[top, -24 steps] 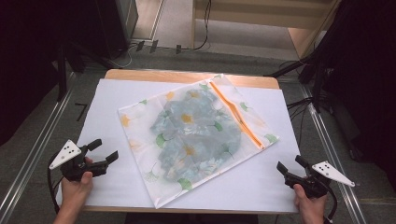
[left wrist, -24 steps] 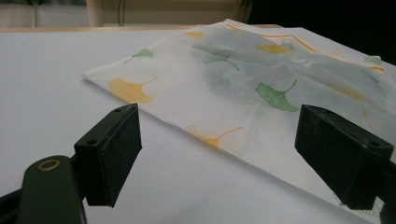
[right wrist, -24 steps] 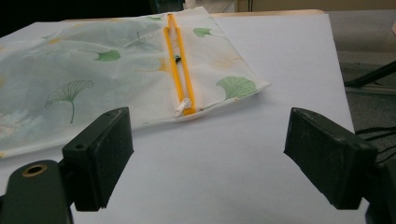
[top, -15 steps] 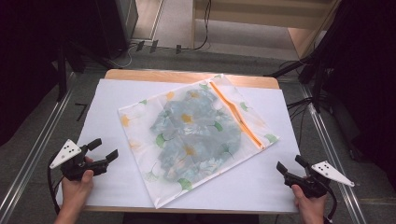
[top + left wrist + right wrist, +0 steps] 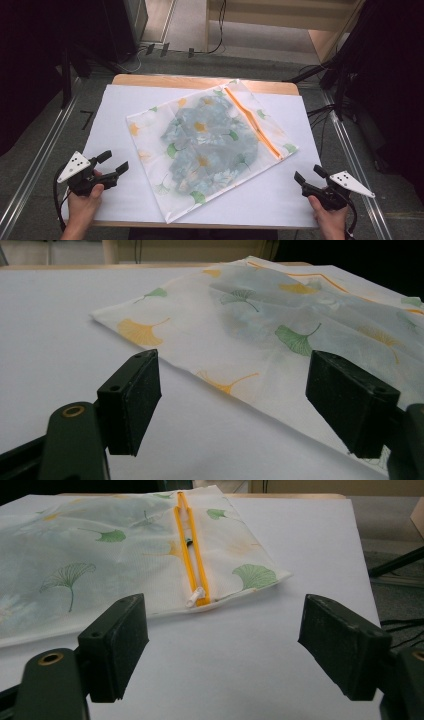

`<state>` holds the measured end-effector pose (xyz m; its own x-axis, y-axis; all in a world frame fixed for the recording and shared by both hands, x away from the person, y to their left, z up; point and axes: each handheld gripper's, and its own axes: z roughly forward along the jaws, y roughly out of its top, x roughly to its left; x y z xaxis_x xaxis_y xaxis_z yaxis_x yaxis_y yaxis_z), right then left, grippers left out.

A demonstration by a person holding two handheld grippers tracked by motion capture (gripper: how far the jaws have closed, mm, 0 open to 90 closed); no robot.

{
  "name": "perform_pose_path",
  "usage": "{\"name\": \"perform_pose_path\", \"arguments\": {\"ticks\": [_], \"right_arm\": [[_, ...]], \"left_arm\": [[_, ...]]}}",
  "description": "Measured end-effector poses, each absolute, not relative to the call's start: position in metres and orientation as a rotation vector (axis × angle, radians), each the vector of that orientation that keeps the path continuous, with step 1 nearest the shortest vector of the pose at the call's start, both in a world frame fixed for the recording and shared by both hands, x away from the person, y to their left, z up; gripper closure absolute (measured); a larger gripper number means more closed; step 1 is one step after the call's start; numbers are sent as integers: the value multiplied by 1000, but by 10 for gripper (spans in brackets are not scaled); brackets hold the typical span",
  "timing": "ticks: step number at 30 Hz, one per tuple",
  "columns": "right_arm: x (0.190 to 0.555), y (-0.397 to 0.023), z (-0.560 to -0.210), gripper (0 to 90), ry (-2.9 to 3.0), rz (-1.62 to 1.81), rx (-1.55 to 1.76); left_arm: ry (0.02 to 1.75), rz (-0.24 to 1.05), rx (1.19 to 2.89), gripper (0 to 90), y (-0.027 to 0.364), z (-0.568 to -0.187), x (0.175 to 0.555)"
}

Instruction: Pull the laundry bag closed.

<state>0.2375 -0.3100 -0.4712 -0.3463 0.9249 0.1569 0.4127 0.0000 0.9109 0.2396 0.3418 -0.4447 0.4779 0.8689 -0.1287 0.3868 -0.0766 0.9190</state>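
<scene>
A white mesh laundry bag point(image 5: 210, 145) printed with green and yellow ginkgo leaves lies flat and askew in the middle of the table, with a bluish flowered cloth inside it. Its orange zipper point(image 5: 252, 123) runs along the right end and looks shut, the white pull point(image 5: 194, 596) at the near end. My left gripper point(image 5: 112, 163) hovers open over the table's near left, a little short of the bag's left edge point(image 5: 220, 385). My right gripper point(image 5: 309, 178) is open at the near right, pointing at the zipper end point(image 5: 200, 555) from a short distance.
A white sheet point(image 5: 125, 110) covers the wooden table point(image 5: 200, 81), whose far edge shows bare. Metal rails point(image 5: 40, 155) run along both sides. Cables and dark stand legs point(image 5: 325, 75) lie on the floor beyond and to the right.
</scene>
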Motion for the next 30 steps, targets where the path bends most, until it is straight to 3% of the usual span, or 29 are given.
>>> {"name": "perform_pose_path", "arguments": {"ticks": [12, 18, 22, 30], "right_arm": [[242, -305, -471, 255, 1775, 1330, 1386], [254, -300, -471, 336, 1766, 1320, 1390], [270, -293, -471, 377, 1771, 1283, 1394], [300, -289, -467, 367, 1767, 1183, 1461]], "left_arm": [[1088, 577, 1721, 266, 330, -446, 238], [1080, 563, 1743, 326, 316, -446, 233], [1047, 560, 1771, 412, 299, -447, 226], [1047, 558, 1861, 434, 278, -451, 221]]}}
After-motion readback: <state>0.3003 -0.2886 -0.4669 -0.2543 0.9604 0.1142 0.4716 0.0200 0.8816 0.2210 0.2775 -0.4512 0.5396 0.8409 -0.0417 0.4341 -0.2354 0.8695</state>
